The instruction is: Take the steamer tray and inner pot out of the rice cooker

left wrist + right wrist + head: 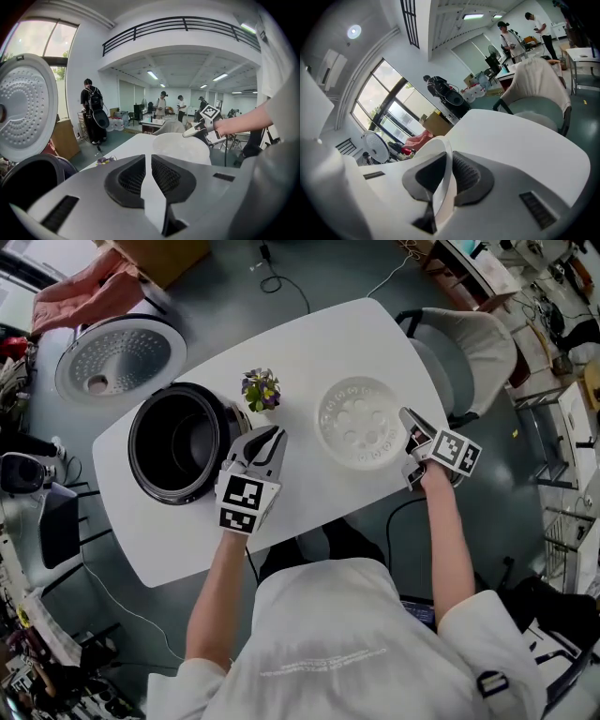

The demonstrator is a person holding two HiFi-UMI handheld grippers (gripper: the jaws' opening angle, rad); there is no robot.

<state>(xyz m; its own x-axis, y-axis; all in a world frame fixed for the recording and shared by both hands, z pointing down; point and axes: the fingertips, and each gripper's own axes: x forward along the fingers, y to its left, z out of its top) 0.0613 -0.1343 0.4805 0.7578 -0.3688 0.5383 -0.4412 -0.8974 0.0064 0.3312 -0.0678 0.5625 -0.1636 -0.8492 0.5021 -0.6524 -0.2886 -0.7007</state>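
Nearest me at the table's (309, 343) front edge, just to the right of the rice cooker (228, 418), sits my left gripper (267, 439). Its jaws are drawn almost together with only a thin slit between the pads, and its own view shows nothing in that slit, only bare tabletop past it. It is beside the cooker's wall and I can't see it touching it. My right gripper (409, 418) is well to the right of the cooker and clenched on the steamer tray (352, 427). The right gripper view shows the thin white rim standing edge-on between the two pads, pinched at the tray's right side. The tray is out of the cooker and over the table, well apart from it. I cannot tell whether it rests flat or is tipped slightly. The inner pot (183, 442) is still in the cooker, dark and open at the top, to the left of my left gripper. A small pot of flowers (261, 388) stands just beyond the cooker's right shoulder, between cooker and tray. Farther back, the cooker's lid (117, 360) is swung open behind and to the left, its perforated inner face up. An upholstered chair (469, 348) stands at the far right corner.
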